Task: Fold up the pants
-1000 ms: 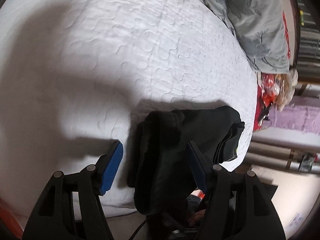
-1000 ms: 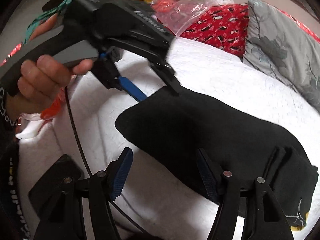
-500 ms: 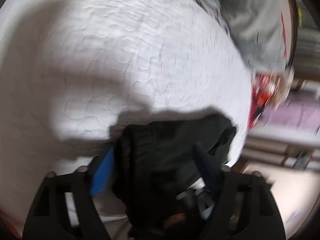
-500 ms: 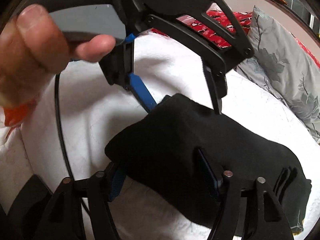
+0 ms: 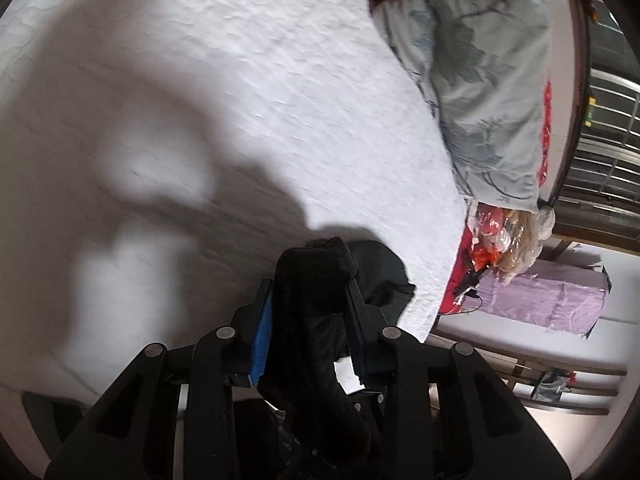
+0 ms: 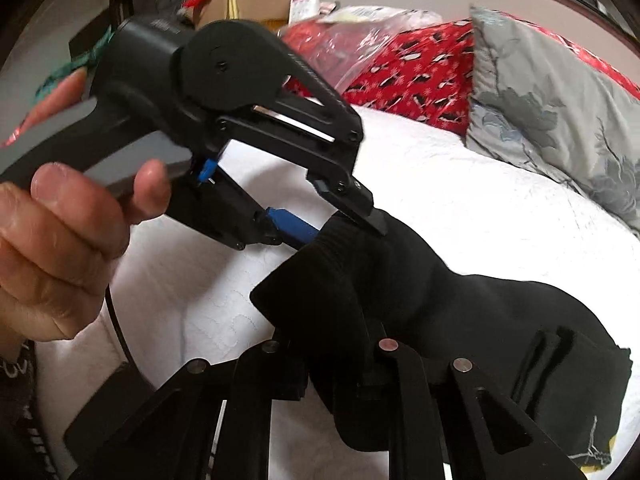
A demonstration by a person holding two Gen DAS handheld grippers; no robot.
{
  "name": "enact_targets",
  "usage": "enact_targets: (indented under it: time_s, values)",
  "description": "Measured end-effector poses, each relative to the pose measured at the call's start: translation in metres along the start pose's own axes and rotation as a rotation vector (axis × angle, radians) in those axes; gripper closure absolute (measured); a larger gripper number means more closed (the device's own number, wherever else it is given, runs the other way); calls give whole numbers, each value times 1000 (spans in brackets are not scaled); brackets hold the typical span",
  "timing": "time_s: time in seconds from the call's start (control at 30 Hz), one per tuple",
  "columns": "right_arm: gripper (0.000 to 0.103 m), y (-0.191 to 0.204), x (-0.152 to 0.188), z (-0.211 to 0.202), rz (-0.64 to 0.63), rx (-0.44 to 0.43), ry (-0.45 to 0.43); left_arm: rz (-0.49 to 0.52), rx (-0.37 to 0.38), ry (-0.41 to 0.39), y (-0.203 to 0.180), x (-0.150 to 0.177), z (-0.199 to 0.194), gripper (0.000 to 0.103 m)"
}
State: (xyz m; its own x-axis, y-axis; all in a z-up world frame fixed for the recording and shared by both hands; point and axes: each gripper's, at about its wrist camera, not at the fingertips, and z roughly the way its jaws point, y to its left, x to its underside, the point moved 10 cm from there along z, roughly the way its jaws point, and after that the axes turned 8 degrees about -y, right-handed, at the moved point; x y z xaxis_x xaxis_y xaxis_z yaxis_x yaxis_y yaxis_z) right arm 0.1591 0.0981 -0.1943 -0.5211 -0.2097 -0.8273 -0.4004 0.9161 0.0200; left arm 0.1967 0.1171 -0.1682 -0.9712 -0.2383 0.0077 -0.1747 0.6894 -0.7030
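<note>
Left wrist view: the left gripper (image 5: 310,312) is seen pressed together on a bunched fold of the black pants (image 5: 316,280), the cloth being pinched between the blue-padded fingers (image 5: 262,332) and lifted off the white quilted bed (image 5: 240,80) near its edge. More black cloth is seen lying on the bed just beyond the fingertips, close to the bed's corner. A grey floral pillow (image 5: 480,80) is propped at the far edge of the bed, and a lilac box (image 5: 552,296) is seen beyond that edge. Right wrist view: the right gripper (image 6: 332,364) is closed on the near end of the pants (image 6: 460,312), its fingers largely hidden by the cloth. The left gripper (image 6: 340,228) is shown from the side, held by the left hand (image 6: 60,240), its fingertips clamped on a raised ridge of the pants. The remainder of the pants is spread on the bed (image 6: 480,200) towards its near edge. Red patterned fabric (image 6: 408,76) and the pillow (image 6: 560,100) are seen at the far edge.
</note>
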Motion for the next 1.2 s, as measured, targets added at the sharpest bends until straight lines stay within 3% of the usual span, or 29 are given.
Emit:
enact_targets:
  time_s: [0.23, 0.4, 0.5, 0.63, 0.73, 0.77, 0.87, 0.9, 0.93, 1.0, 1.07, 1.13, 1.2]
  values:
    - [88, -44, -9, -53, 128, -36, -53, 86, 8, 18, -74, 34, 24, 74]
    - [88, -121, 9, -95, 353, -36, -63, 180, -30, 114, -140, 71, 101, 74]
    - [88, -176, 33, -113, 505, -15, -46, 203, -85, 194, -158, 98, 162, 74]
    - [88, -239, 78, -127, 688, 21, 2, 205, -132, 229, -168, 115, 200, 75]
    - [83, -266, 104, -126, 801, -11, 47, 244, -121, 209, -179, 118, 190, 75]
    - [77, -270, 110, -128, 834, -32, 52, 250, -108, 182, -183, 116, 180, 75]
    - [70, -269, 112, -133, 862, -115, 62, 250, -31, 77, -191, 98, 136, 73]
    - [68, -270, 112, -135, 862, -129, 63, 247, -9, 49, -190, 92, 123, 66]
    - [68, -274, 110, -141, 863, -136, 50, 241, 0, 12, -186, 86, 111, 51]
    - [61, -283, 109, -152, 878, -142, 17, 239, -54, -102, -165, 68, 84, 31]
    - [50, -298, 105, -160, 903, -123, -30, 231, -99, -158, -143, 60, 73, 30]
    - [47, -311, 98, -163, 916, -105, -55, 183, -73, -139, -123, 61, 76, 30]
    - [35, -312, 84, -151, 911, -143, -43, 136, -74, -101, -107, 64, 88, 30]
